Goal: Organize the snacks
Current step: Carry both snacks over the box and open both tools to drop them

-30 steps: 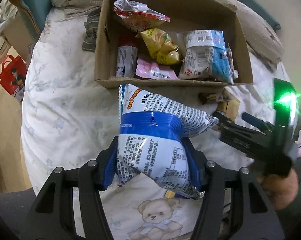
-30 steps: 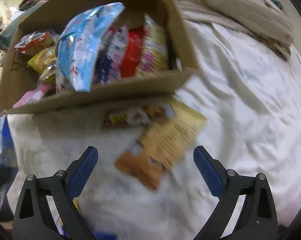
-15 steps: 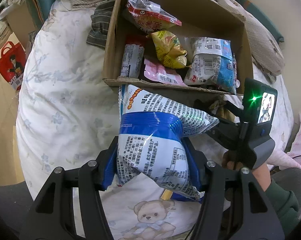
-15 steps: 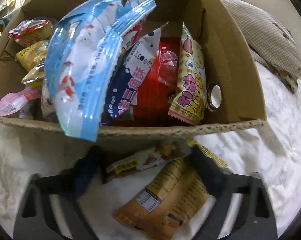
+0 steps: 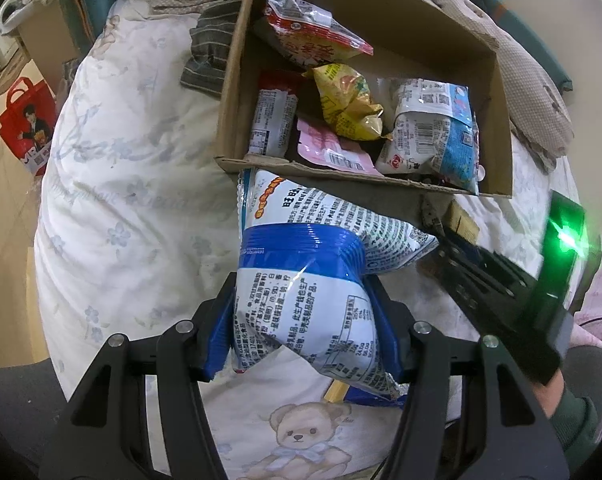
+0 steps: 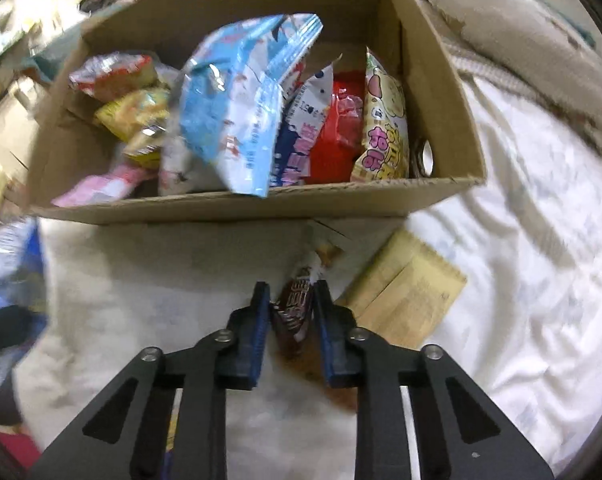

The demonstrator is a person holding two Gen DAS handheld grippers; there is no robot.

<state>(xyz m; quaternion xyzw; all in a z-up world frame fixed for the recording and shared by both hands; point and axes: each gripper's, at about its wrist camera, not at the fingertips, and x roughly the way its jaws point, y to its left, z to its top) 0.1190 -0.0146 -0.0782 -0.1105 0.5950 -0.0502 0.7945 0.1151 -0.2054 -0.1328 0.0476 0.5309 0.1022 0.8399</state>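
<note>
— Left gripper (image 5: 305,332)?

— Clamped across the middle of a big blue-and-white snack bag (image 5: 309,292), blue pads pressing both flanks. Held above the quilt (image 5: 133,184), just short of the near wall of the cardboard box (image 5: 237,92).

— Feel of that bag?

— Light, puffed, crinkly film. Soft enough to dent under the pads, glossy enough to slide. Probably brittle inside, so no harder squeeze. Mid-body hold looks right; top flops toward the box.

— Right gripper (image 6: 291,300)?

— Jaws just been closing, now pinched on a small dark-brown bar wrapper (image 6: 295,304). Lower half caught between the pads, upper end poking out toward the box front.

— Where exactly?

— Just in front of the box's near wall, over the quilt, beside a flat yellow packet (image 6: 405,292). Lifted clear or not: hard to say through the blur.

— Handling of the bar?

— Slim, fairly stiff, very light. Slick foil, narrow grip, so liable to pivot when swung. Better held near the middle than by the crimped end.

— And the yellow packet?

— Flat on the bedding, thin, bendy. Awkward to pinch from above; best taken by an edge or a raised corner.

— Room in the box?

— Right side crammed with upright packets, a light-blue bag (image 6: 237,100) leaning over the front edge. Left side looser, around the yellow pouch (image 5: 349,100) and the pink packet (image 5: 333,152). Likely best spot for the big bag.
</note>
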